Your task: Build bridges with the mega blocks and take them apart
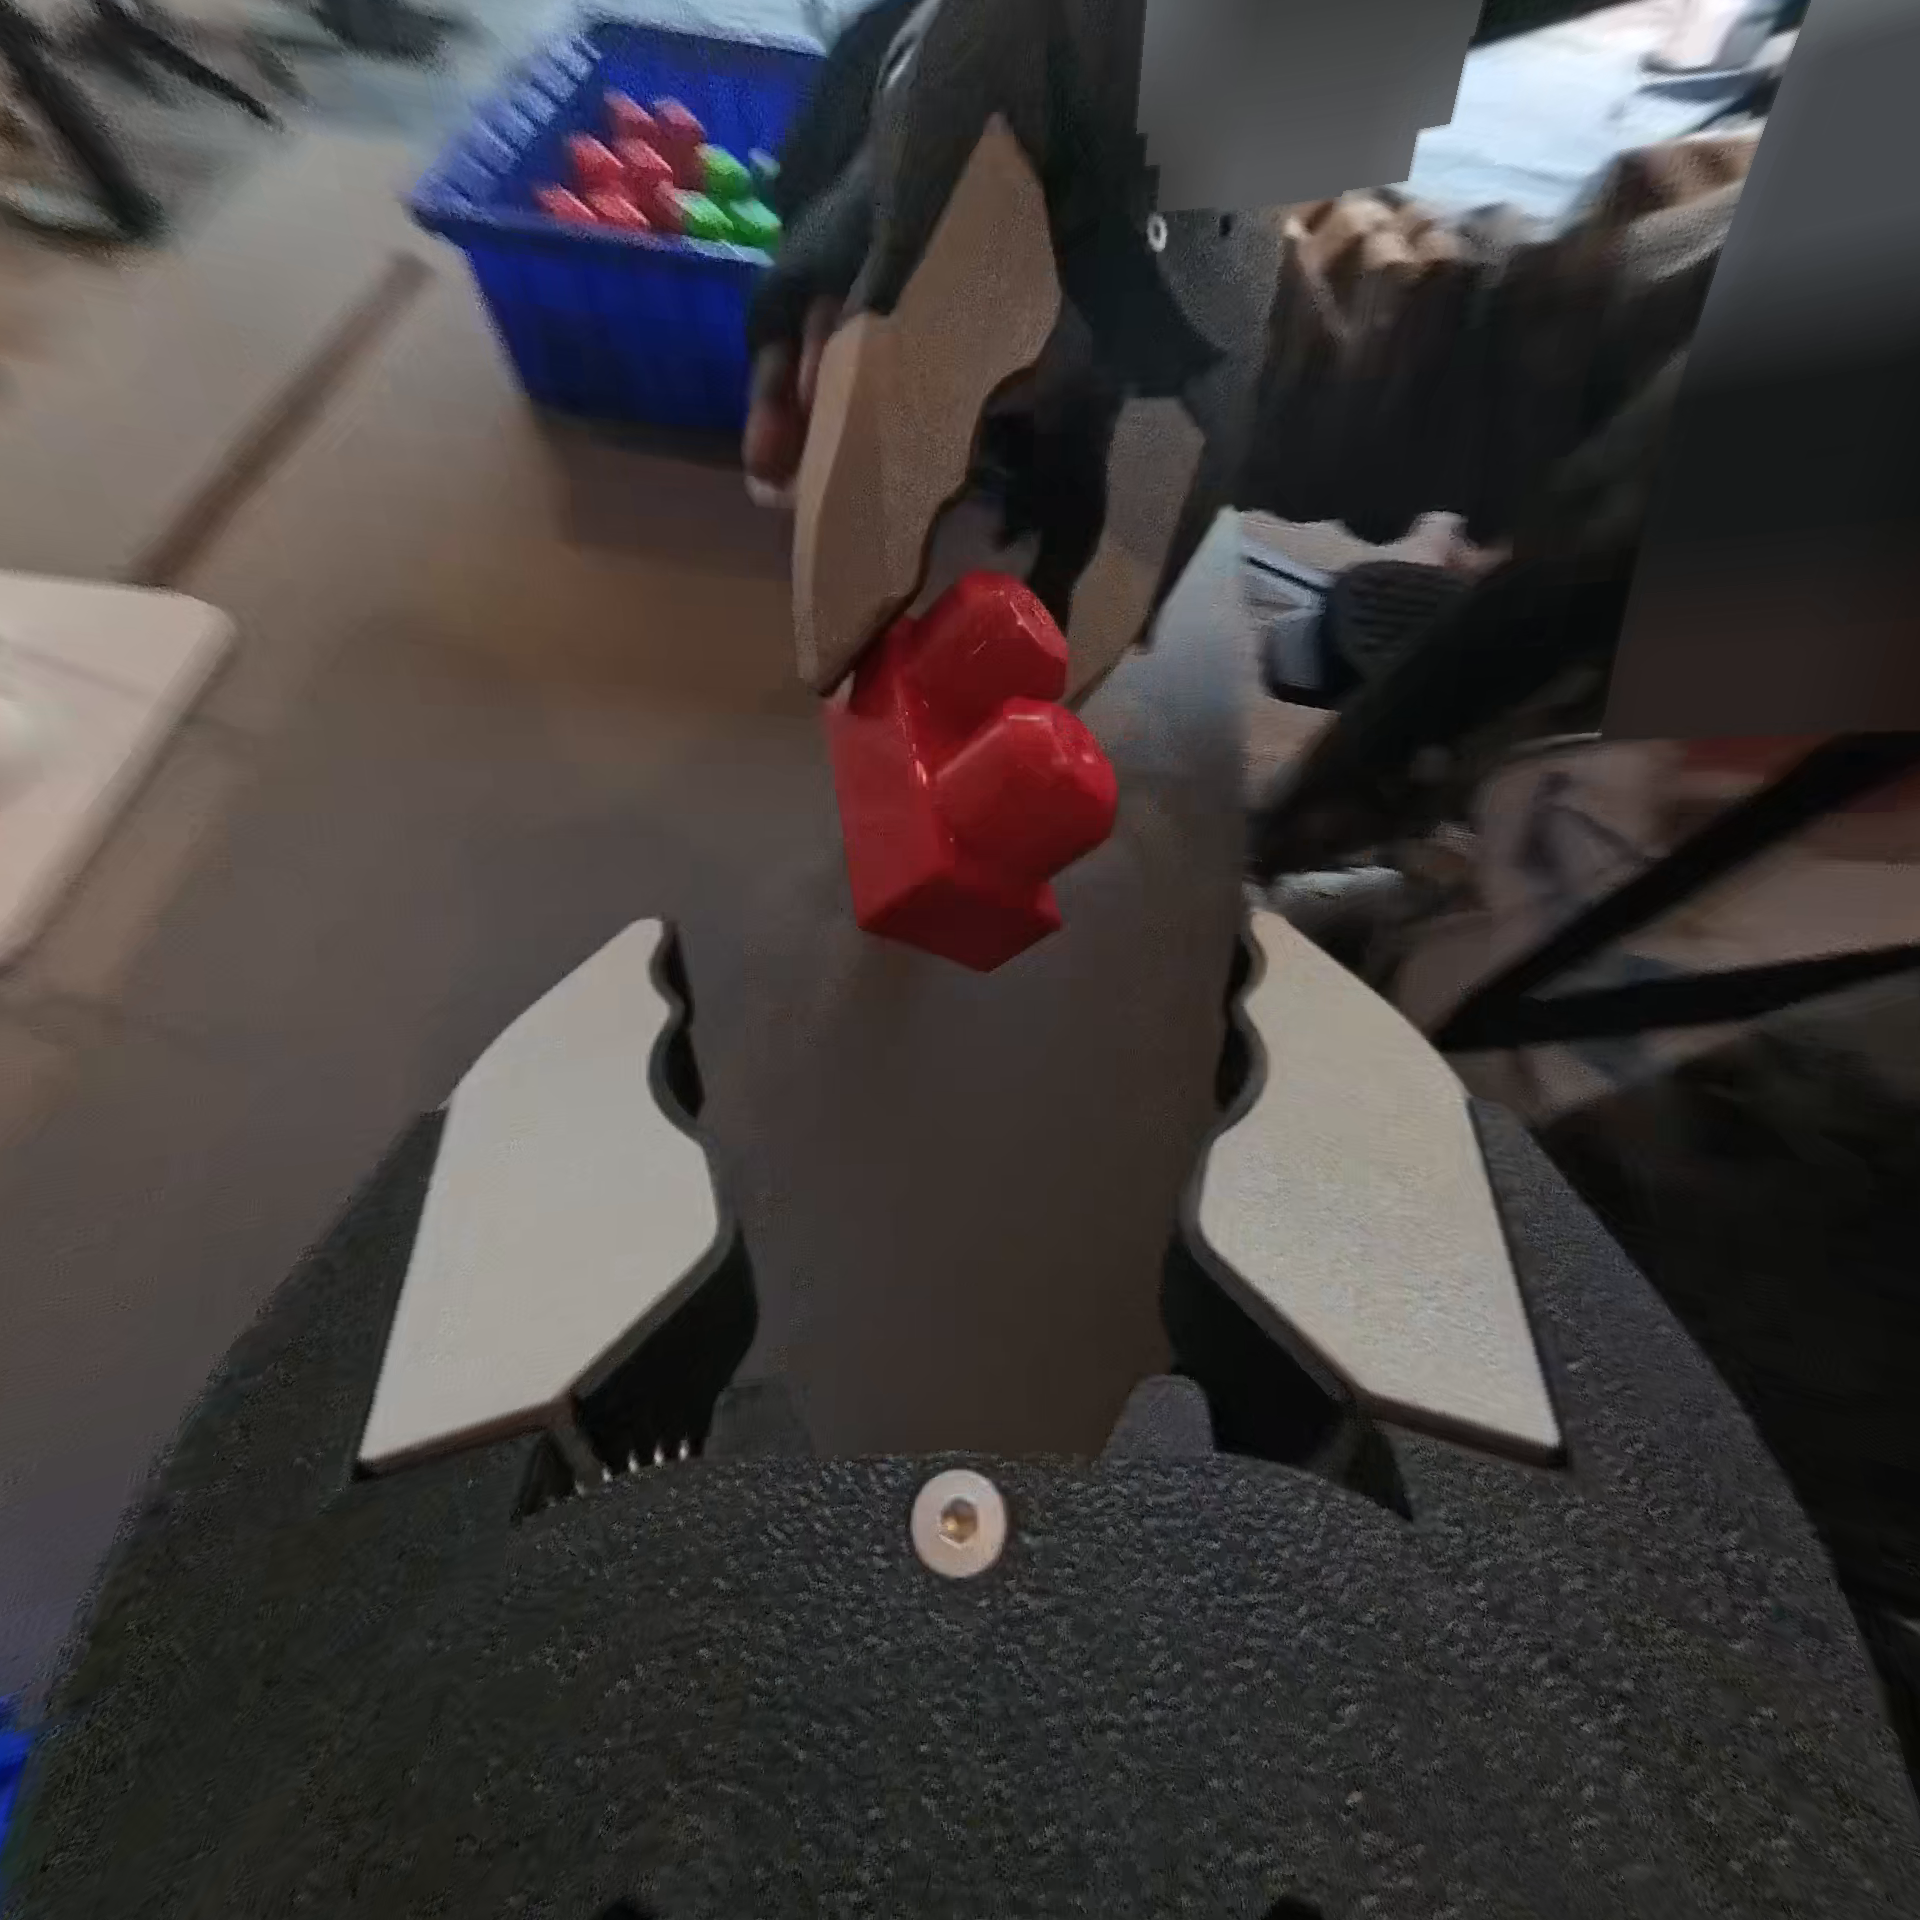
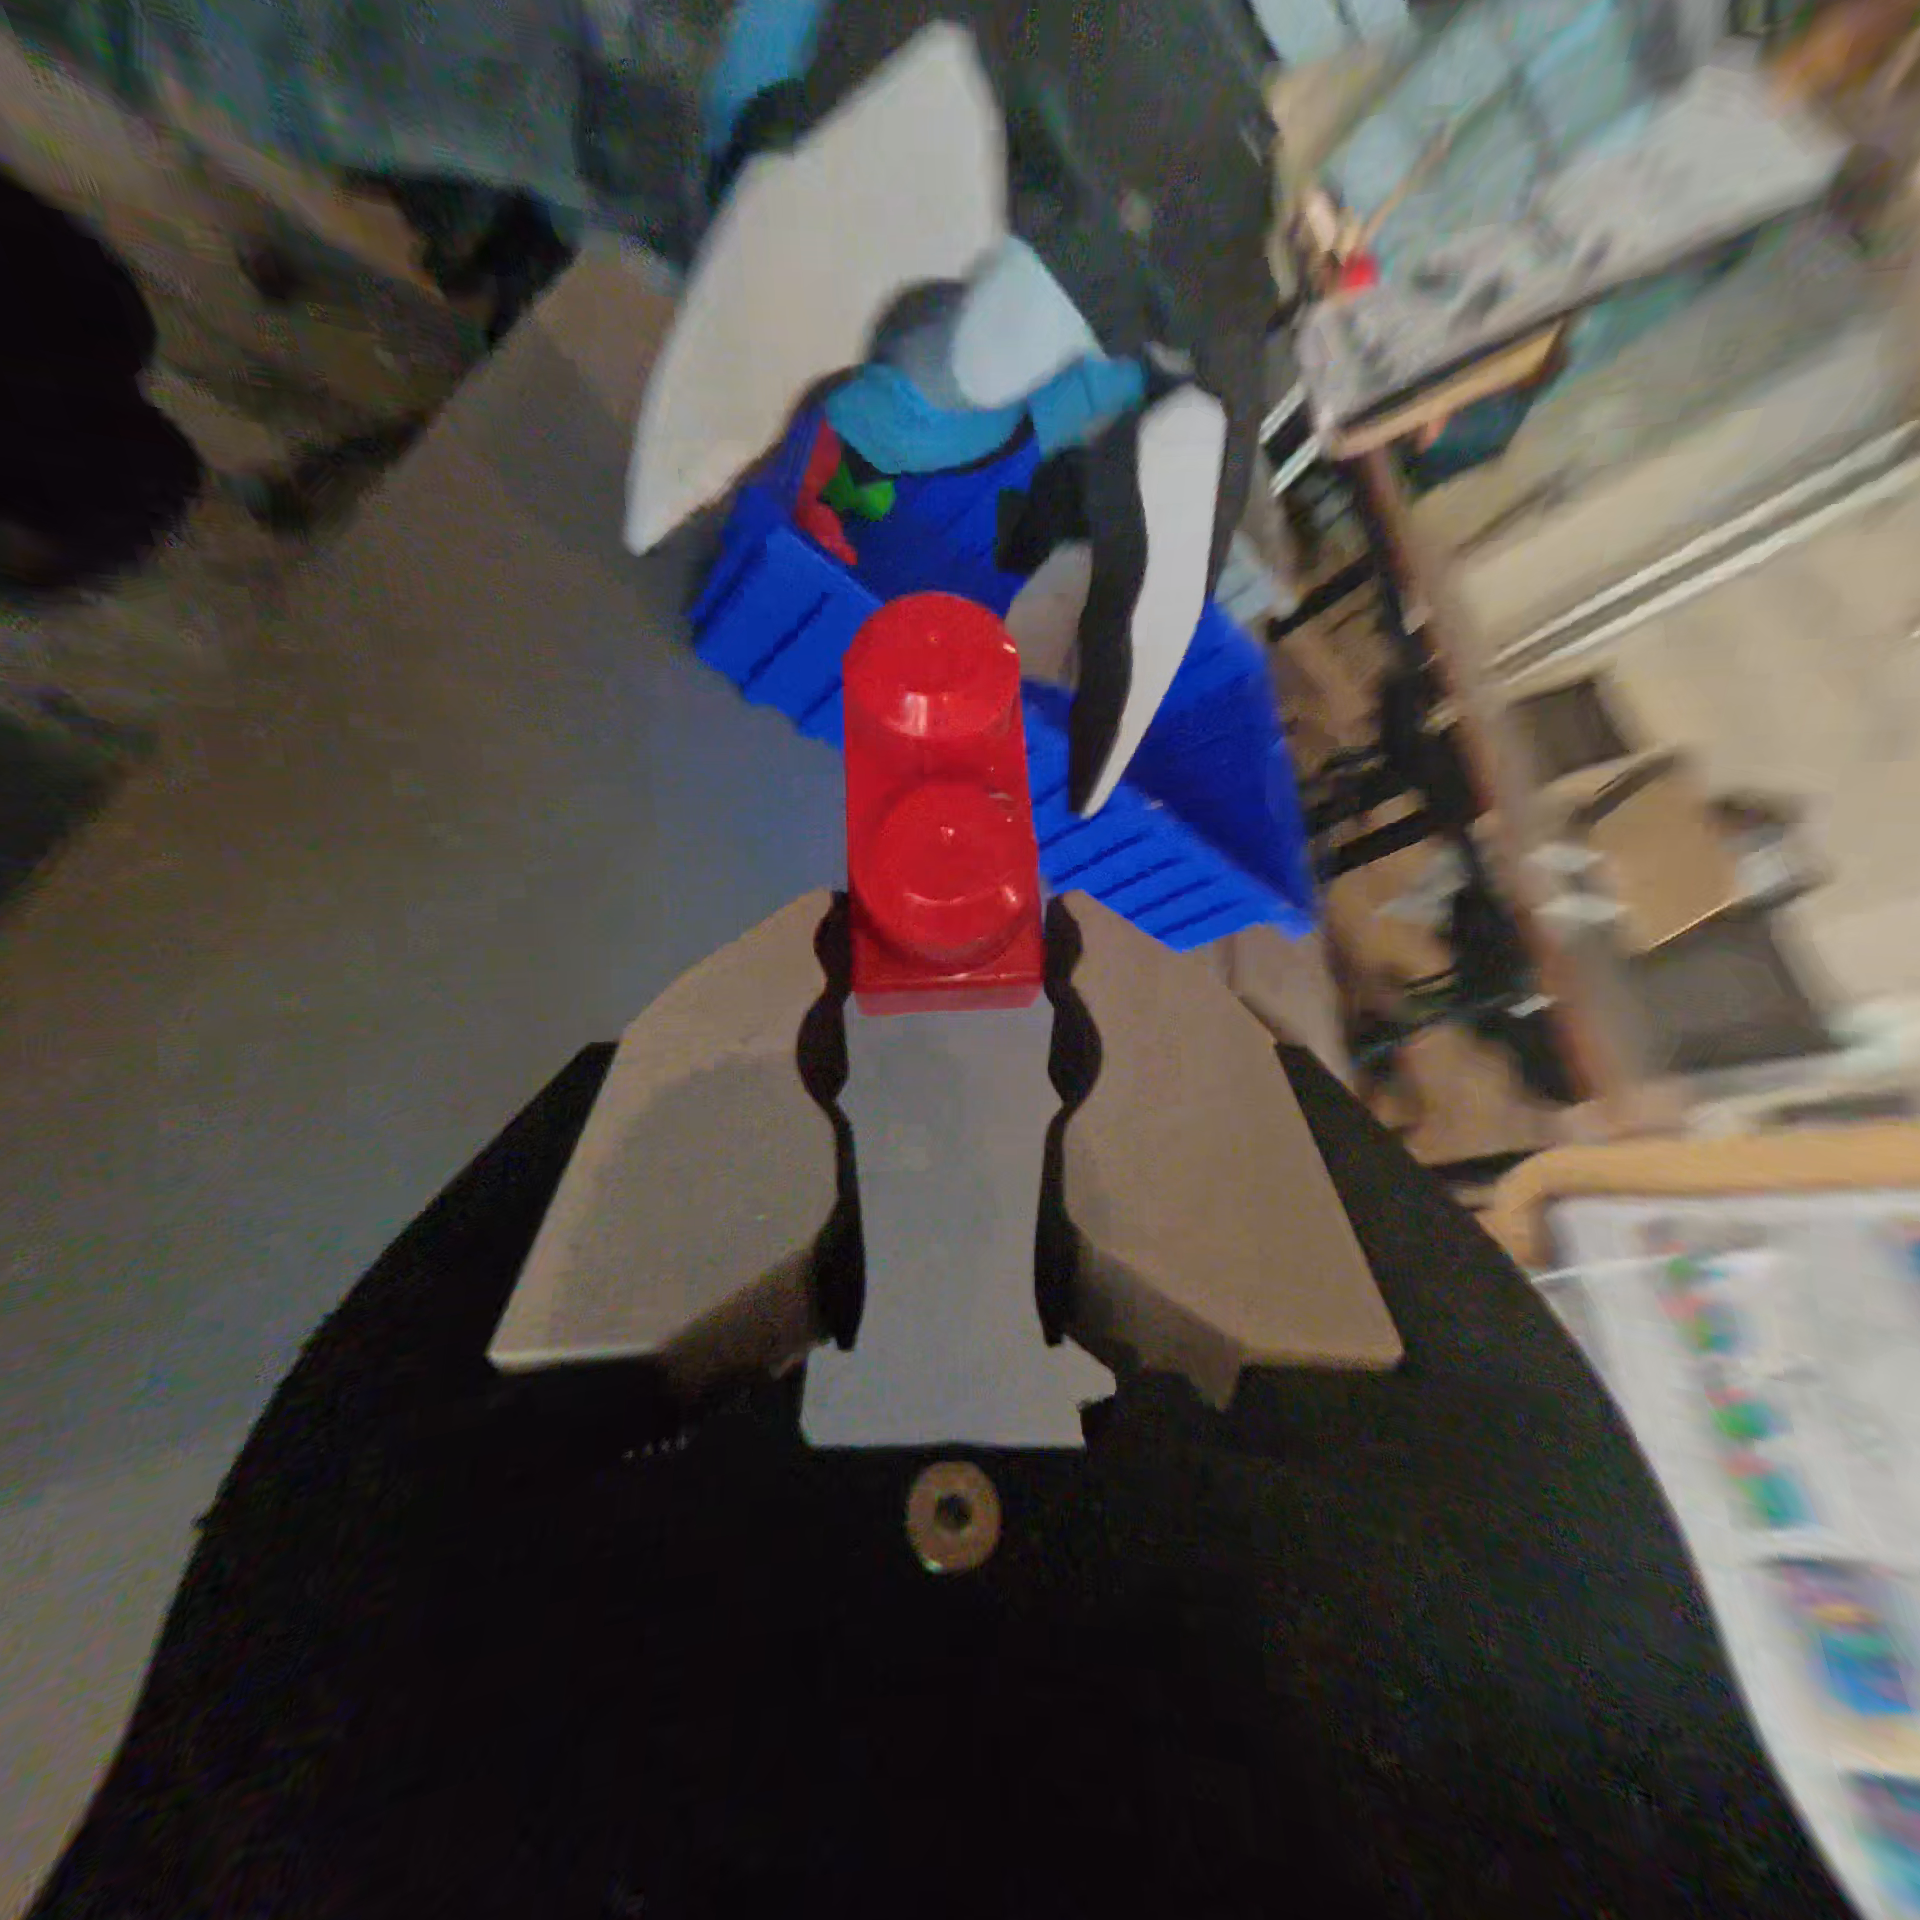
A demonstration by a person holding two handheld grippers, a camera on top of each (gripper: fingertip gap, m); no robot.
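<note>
Behind, blue bin [image 1: 623, 312] holds red blocks [image 1: 623, 171] and green blocks [image 1: 732, 203].

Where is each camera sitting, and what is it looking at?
Left wrist view: rides the open left gripper, facing the right gripper holding the red block; a hand shows.
Right wrist view: rides the right gripper, looking past the block at the left gripper.
Shared: block, blue bin.

Two tongs [image 1: 956, 951], one held red block [image 2: 940, 821], one blue bin [image 1: 623, 301].
</note>
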